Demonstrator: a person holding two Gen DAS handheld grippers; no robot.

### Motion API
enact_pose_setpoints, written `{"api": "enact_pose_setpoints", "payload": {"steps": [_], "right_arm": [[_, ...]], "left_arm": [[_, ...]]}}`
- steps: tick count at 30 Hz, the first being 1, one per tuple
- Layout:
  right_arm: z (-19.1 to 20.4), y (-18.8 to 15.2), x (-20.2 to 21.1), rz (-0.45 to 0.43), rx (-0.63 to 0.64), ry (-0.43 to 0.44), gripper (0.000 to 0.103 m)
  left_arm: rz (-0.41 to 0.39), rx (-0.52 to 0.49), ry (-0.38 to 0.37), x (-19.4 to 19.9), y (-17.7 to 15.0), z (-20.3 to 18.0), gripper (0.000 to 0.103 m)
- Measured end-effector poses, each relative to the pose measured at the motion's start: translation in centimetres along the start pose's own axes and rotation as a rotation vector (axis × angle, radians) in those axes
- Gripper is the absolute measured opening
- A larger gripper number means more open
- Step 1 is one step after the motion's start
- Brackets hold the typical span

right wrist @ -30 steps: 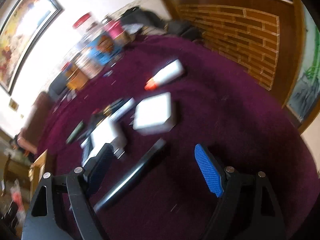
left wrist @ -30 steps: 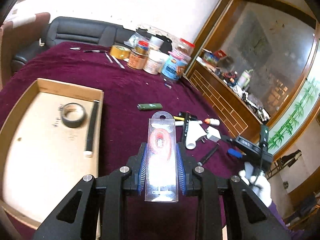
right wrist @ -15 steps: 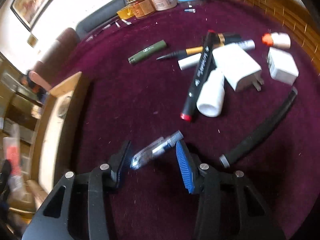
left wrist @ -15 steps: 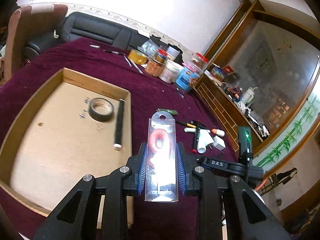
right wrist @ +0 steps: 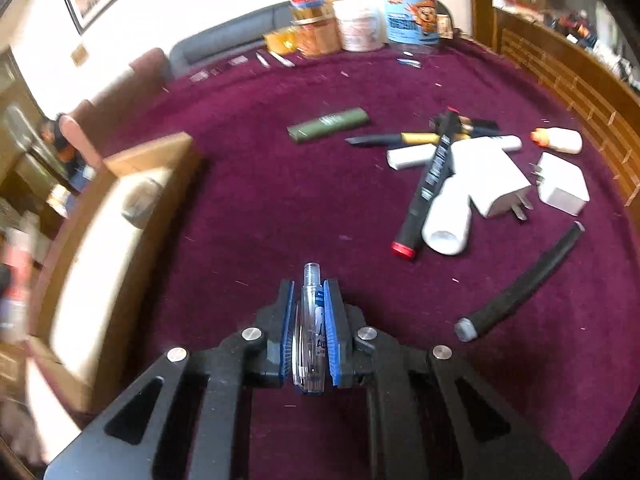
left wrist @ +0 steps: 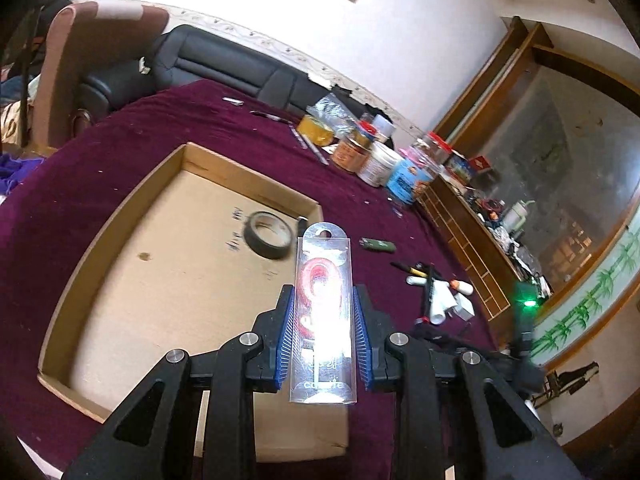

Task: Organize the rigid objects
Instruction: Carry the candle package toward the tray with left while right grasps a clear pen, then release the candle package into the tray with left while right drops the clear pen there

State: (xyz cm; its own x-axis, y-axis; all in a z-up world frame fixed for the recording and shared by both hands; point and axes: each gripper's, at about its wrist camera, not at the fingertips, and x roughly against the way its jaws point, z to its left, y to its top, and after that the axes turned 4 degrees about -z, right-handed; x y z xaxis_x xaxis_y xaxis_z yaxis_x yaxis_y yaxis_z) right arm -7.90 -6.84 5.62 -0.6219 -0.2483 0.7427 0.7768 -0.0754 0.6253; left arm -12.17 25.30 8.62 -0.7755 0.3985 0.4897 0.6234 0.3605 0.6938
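While both grippers carry loads, each grip is a risk. The left gripper (left wrist: 323, 330) pinches a clear blister pack (left wrist: 325, 312) by its slick lower edges above the near right corner of the cardboard tray (left wrist: 120, 216); it could slide out before release. The right gripper (right wrist: 311, 330) is clamped on a clear pen (right wrist: 311, 320) lying lengthwise between the pads, free to pivot or slip forward. Only the left view shows the tape roll (left wrist: 269, 234) inside the tray; only the right view resolves the black marker (right wrist: 430, 178), white plugs (right wrist: 490, 178) and black tube (right wrist: 520, 284) far right.
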Motion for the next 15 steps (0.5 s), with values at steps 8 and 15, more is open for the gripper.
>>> {"api": "enact_pose_setpoints", "payload": {"steps": [8, 15], "right_arm": [[6.0, 3.1, -1.3, 0.073, -0.028, 0.295, 0.012], [14.4, 5.8, -8.0, 0.199, 0.006, 0.412, 0.012]], "left_arm": [[0.063, -0.01, 0.142, -4.0, 4.3, 3.2, 0.023], [0.186, 0.043, 0.21, -10.0, 6.5, 7.0, 0.023]]}}
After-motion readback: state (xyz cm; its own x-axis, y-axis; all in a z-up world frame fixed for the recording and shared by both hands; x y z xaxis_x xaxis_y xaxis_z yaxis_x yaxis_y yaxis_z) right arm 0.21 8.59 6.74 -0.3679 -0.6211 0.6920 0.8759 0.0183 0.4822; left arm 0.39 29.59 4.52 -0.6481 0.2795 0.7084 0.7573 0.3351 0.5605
